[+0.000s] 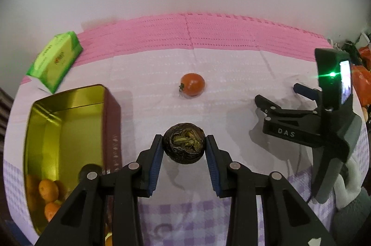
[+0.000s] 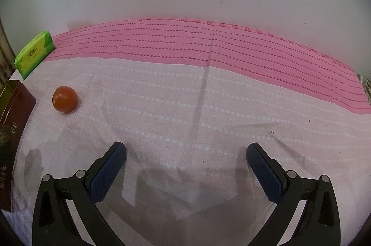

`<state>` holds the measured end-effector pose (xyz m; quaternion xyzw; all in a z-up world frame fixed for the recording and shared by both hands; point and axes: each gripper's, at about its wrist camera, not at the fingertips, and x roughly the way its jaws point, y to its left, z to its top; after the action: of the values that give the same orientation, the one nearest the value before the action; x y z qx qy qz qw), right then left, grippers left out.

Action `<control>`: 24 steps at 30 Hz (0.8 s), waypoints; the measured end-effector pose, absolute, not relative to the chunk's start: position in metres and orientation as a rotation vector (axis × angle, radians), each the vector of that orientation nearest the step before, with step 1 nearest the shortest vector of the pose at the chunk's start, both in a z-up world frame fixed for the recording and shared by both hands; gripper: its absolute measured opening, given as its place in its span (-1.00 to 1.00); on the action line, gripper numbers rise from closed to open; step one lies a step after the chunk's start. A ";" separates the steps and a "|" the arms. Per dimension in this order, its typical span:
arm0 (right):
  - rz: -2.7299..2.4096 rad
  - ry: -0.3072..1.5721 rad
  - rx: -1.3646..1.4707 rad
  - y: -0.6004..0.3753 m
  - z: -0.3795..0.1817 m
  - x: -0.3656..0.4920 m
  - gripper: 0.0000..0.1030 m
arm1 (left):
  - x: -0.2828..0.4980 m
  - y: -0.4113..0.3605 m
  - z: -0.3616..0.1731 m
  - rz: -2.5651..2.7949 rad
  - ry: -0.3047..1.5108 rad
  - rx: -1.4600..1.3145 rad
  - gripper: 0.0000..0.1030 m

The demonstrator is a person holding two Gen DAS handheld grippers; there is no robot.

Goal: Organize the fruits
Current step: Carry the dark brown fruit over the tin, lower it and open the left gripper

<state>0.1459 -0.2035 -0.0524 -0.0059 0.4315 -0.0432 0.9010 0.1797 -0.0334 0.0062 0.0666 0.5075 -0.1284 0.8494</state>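
1. The left gripper [image 1: 184,148] is clamped on a dark round fruit [image 1: 183,146], with both pads against its sides, above the cloth-covered table [image 1: 231,95].
2. The right gripper [image 2: 186,148] stands with jaws wide apart and empty, low over the cloth.
3. A tomato [image 1: 192,84] lies mid-table.
4. The gold-lined tin [image 1: 69,125] at the left edge holds small oranges [image 1: 48,190].
5. A green packet [image 1: 55,60] sits at the far left corner.
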 end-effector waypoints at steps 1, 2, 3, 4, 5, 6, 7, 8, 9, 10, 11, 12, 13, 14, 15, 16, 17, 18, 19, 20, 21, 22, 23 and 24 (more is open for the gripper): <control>-0.089 0.893 -0.012 -0.203 -0.052 0.146 1.00 | 0.178 -0.031 0.009 -0.268 1.064 0.136 -0.37; -0.089 0.893 -0.012 -0.203 -0.052 0.146 1.00 | 0.176 -0.028 0.012 -0.264 1.060 0.128 -0.37; -0.089 0.893 -0.012 -0.203 -0.052 0.146 1.00 | 0.174 -0.022 0.016 -0.259 1.055 0.113 -0.37; -0.089 0.893 -0.012 -0.203 -0.052 0.146 1.00 | 0.174 -0.018 0.020 -0.254 1.051 0.101 -0.37; -0.089 0.893 -0.012 -0.203 -0.052 0.146 1.00 | 0.172 -0.011 0.024 -0.249 1.045 0.089 -0.37; -0.089 0.893 -0.012 -0.203 -0.052 0.146 1.00 | 0.170 -0.003 0.029 -0.237 1.037 0.080 -0.37; -0.089 0.893 -0.012 -0.203 -0.052 0.146 1.00 | 0.168 0.003 0.033 -0.227 1.032 0.077 -0.37; -0.089 0.893 -0.012 -0.203 -0.052 0.146 1.00 | 0.166 0.011 0.038 -0.218 1.024 0.070 -0.37; -0.089 0.893 -0.012 -0.203 -0.052 0.146 1.00 | 0.164 0.021 0.043 -0.205 1.015 0.064 -0.37; -0.090 0.892 -0.012 -0.204 -0.052 0.146 1.00 | 0.163 0.029 0.047 -0.190 1.009 0.060 -0.37; -0.090 0.892 -0.012 -0.203 -0.052 0.146 1.00 | 0.161 0.041 0.051 -0.168 1.001 0.055 -0.37; -0.090 0.892 -0.012 -0.204 -0.052 0.146 1.00 | 0.160 0.049 0.054 -0.154 0.997 0.051 -0.37; -0.090 0.892 -0.012 -0.204 -0.052 0.146 1.00 | 0.159 0.060 0.057 -0.132 0.991 0.044 -0.37; -0.090 0.892 -0.012 -0.203 -0.052 0.146 1.00 | 0.159 0.069 0.058 -0.116 0.988 0.041 -0.37; -0.090 0.892 -0.012 -0.203 -0.052 0.146 1.00 | 0.158 0.079 0.059 -0.096 0.987 0.037 -0.37; -0.090 0.892 -0.012 -0.203 -0.052 0.146 1.00 | 0.158 0.085 0.059 -0.083 0.987 0.033 -0.37; -0.090 0.892 -0.012 -0.203 -0.052 0.146 1.00 | 0.158 0.097 0.059 -0.062 0.989 0.024 -0.37; -0.090 0.892 -0.012 -0.203 -0.052 0.146 1.00 | 0.158 0.104 0.057 -0.051 0.995 0.016 -0.37; -0.090 0.892 -0.012 -0.203 -0.052 0.146 1.00 | 0.156 0.110 0.055 -0.044 1.003 0.008 -0.37; -0.090 0.892 -0.012 -0.203 -0.052 0.146 1.00 | 0.154 0.119 0.051 -0.029 1.013 0.001 -0.37; -0.090 0.892 -0.012 -0.203 -0.052 0.146 1.00 | 0.153 0.124 0.049 -0.018 1.019 0.000 -0.37; -0.090 0.892 -0.012 -0.203 -0.052 0.146 1.00 | 0.151 0.127 0.046 -0.014 1.024 0.001 -0.37; -0.090 0.892 -0.012 -0.203 -0.052 0.146 1.00 | 0.149 0.131 0.042 -0.010 1.035 0.000 -0.37; -0.090 0.892 -0.012 -0.203 -0.052 0.146 1.00 | 0.147 0.134 0.038 -0.007 1.044 -0.003 -0.37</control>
<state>0.1459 -0.2034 -0.0522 -0.0060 0.4313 -0.0433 0.9011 0.1466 0.1335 0.0379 -0.0014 0.4987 -0.0032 0.8668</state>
